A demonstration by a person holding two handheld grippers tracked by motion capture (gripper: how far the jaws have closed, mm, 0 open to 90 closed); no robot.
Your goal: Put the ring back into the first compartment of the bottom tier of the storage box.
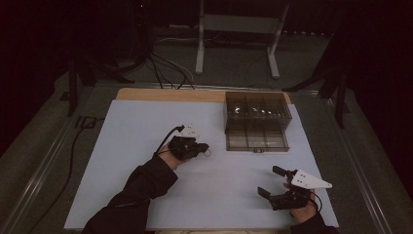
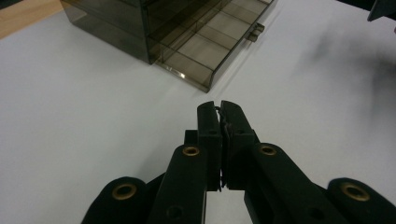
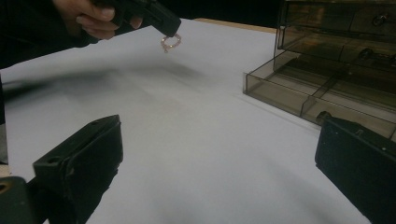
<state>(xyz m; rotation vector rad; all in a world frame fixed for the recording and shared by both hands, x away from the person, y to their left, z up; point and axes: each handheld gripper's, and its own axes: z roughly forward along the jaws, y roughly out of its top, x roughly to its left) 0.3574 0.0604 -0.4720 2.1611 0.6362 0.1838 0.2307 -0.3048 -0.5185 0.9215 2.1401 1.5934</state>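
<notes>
The left gripper [image 2: 219, 109] has matt black plastic jaws with brass-coloured metal rivets, pinched on a small ring [image 3: 169, 43] of thin, pinkish, shiny wire. Ahead of those jaws stands a drawer box [image 2: 187, 32] of smoky, see-through glossy plastic. Under the jaws lies a smooth, matt white sheet [image 2: 84, 116]; bare pale wood of the tabletop [image 2: 23, 16] shows beyond it. The right gripper [image 3: 215, 154] is equally matt black.
</notes>
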